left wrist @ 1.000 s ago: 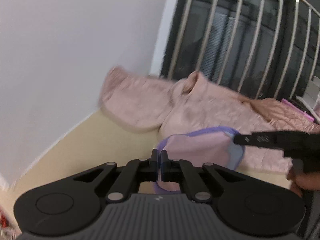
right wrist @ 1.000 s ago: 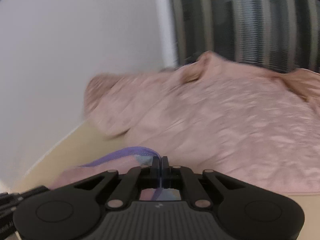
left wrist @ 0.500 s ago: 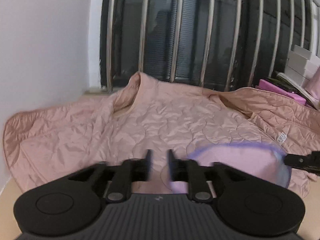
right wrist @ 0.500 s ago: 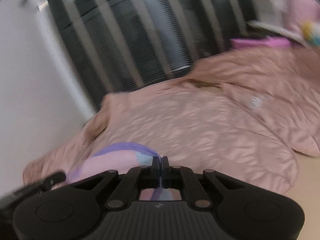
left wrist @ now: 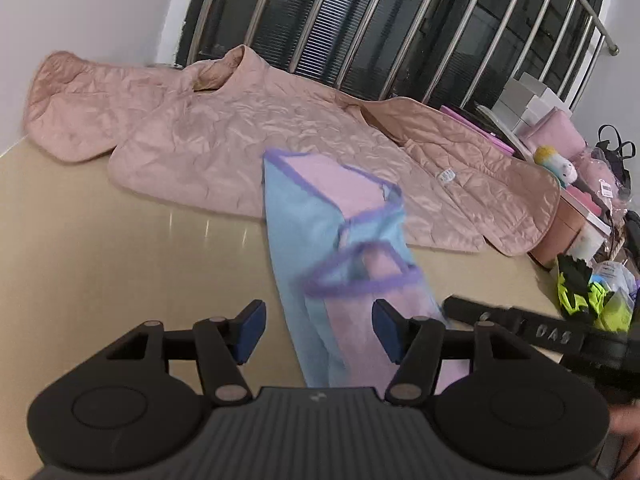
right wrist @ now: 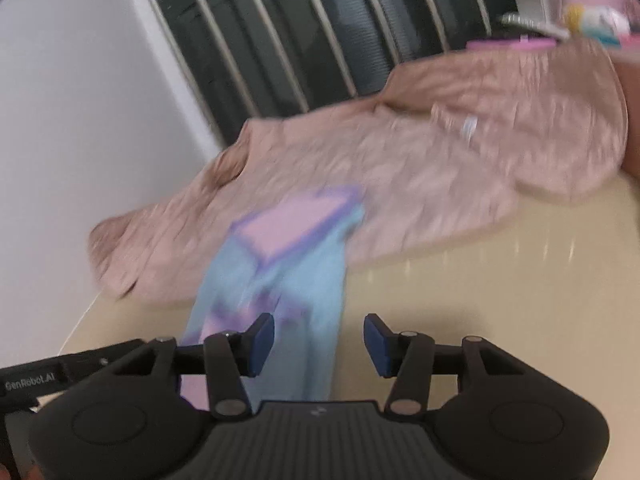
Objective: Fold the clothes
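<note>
Left wrist view: the left gripper [left wrist: 318, 330] is pointing down toward a glossy beige tabletop [left wrist: 132, 256], and its jaws are opening, with the blue pads [left wrist: 252, 326] standing well apart. A small garment in light blue and pink with purple trim [left wrist: 316, 240] is lying lengthwise on the table, its near end running under and between the two fingers; neither pad is pressing on it. Its far end is overlapping the near edge of a pink quilted jacket [left wrist: 256, 140], which is lying spread flat along the back of the table below a window with metal bars [left wrist: 400, 28]. The right gripper [left wrist: 464, 308] is entering from the right edge as a dark bar, its tip just beside the garment's near end. At the far right, boxes, a small plush toy [left wrist: 558, 166] and a black-and-yellow glove [left wrist: 580, 284] are crowding the table's end.

Right wrist view (blurred): the right gripper [right wrist: 319, 344] is likewise opening, with its pads apart. The blue and pink garment [right wrist: 288, 256] is lying in front of it and slightly to the left; the cloth is passing just beside the left-hand pad [right wrist: 262, 342], and nothing is clamped. The pink quilted jacket [right wrist: 420, 168] is lying beyond it, under the garment's far end. The left gripper's arm [right wrist: 60, 368] is showing at the lower left edge, beside the garment.
</note>
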A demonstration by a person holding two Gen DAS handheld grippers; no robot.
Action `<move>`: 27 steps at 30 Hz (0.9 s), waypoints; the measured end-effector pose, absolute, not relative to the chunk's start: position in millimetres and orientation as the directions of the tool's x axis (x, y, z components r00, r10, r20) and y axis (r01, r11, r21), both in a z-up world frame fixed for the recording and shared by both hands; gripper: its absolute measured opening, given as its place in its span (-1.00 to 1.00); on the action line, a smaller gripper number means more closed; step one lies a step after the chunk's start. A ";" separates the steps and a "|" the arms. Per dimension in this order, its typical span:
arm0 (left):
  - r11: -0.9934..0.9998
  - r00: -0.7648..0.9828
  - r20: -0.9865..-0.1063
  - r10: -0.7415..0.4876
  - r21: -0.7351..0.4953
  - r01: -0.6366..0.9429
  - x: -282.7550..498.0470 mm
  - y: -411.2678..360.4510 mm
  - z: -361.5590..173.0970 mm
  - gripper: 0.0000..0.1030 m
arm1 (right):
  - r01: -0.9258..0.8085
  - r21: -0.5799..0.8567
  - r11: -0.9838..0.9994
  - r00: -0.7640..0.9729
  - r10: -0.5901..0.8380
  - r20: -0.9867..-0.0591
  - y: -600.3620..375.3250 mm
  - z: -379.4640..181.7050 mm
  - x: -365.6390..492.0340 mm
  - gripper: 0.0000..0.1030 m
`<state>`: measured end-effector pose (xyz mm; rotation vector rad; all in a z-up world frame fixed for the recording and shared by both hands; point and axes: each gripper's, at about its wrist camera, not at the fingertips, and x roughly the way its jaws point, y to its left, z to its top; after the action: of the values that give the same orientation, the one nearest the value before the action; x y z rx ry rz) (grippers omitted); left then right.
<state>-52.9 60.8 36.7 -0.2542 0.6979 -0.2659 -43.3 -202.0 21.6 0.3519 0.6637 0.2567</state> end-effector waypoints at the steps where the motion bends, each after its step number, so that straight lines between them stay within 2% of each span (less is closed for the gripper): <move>1: 0.938 0.732 -0.601 -0.319 -0.312 0.152 -56.5 57.5 34.1 0.14 | -0.123 0.410 0.904 0.752 0.355 -0.556 -200.3 17.9 -49.8 -0.07; 2: 0.940 0.730 -0.607 -0.315 -0.307 0.150 -60.2 54.2 31.4 0.11 | -0.127 0.422 0.897 0.743 0.368 -0.559 -198.5 14.9 -55.8 -0.11; 4: 0.944 0.724 -0.619 -0.306 -0.298 0.144 -67.5 47.6 26.1 -0.01 | -0.141 0.420 0.897 0.730 0.380 -0.567 -192.6 10.2 -67.4 -0.54; 7: 0.956 0.723 -0.630 -0.283 -0.245 0.160 -77.1 35.8 22.2 -0.09 | -0.140 0.352 0.925 0.738 0.335 -0.587 -184.0 9.3 -87.1 -0.86; 10: 0.964 0.712 -0.650 -0.265 -0.206 0.170 -86.0 27.3 20.0 -0.12 | -0.128 0.309 0.942 0.747 0.297 -0.595 -180.3 10.7 -108.8 -0.91; 14: 0.966 0.709 -0.656 -0.259 -0.191 0.176 -99.6 26.5 17.5 -0.19 | -0.177 0.287 0.941 0.741 0.320 -0.590 -174.5 16.0 -140.3 -0.91; 16: 0.971 0.720 -0.653 -0.237 -0.189 0.148 -104.8 32.4 17.5 -0.52 | -0.205 0.288 0.936 0.762 0.337 -0.553 -177.1 21.0 -152.5 -0.80; 17: 0.974 0.727 -0.651 -0.219 -0.185 0.127 -106.4 37.7 17.2 -0.58 | -0.218 0.285 0.933 0.776 0.343 -0.529 -180.2 23.8 -155.5 -0.80; 18: 0.974 0.729 -0.650 -0.214 -0.199 0.108 -106.5 45.4 17.0 -0.59 | -0.228 0.279 0.933 0.785 0.345 -0.514 -182.8 25.9 -156.5 -0.65; 19: 0.973 0.732 -0.649 -0.209 -0.214 0.088 -106.6 53.1 16.7 -0.59 | -0.235 0.267 0.934 0.789 0.344 -0.509 -184.5 27.7 -155.9 -0.33; 21: 0.966 0.738 -0.639 -0.218 -0.249 0.069 -107.9 64.7 18.7 -0.56 | -0.262 0.242 0.934 0.782 0.353 -0.514 -184.2 27.1 -151.0 0.12; 23: 0.956 0.744 -0.624 -0.238 -0.286 0.066 -110.1 73.0 22.4 -0.56 | -0.273 0.222 0.936 0.771 0.351 -0.532 -182.4 21.9 -144.1 0.12; 24: 0.956 0.749 -0.617 -0.243 -0.285 0.075 -112.5 73.0 24.5 -0.55 | -0.266 0.231 0.936 0.768 0.350 -0.536 -182.9 18.7 -141.0 0.08; 26: 0.960 0.760 -0.602 -0.246 -0.258 0.107 -119.0 65.8 28.4 -0.54 | -0.250 0.270 0.930 0.761 0.361 -0.539 -185.6 12.1 -135.7 -0.28; 27: 0.962 0.771 -0.584 -0.256 -0.230 0.146 -124.0 58.7 30.5 -0.50 | -0.248 0.290 0.925 0.760 0.371 -0.534 -187.0 9.5 -134.4 -0.69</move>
<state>-124.0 58.7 30.5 -0.1753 0.6564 -0.2188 -134.4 -187.0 9.5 0.2069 0.6227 0.3393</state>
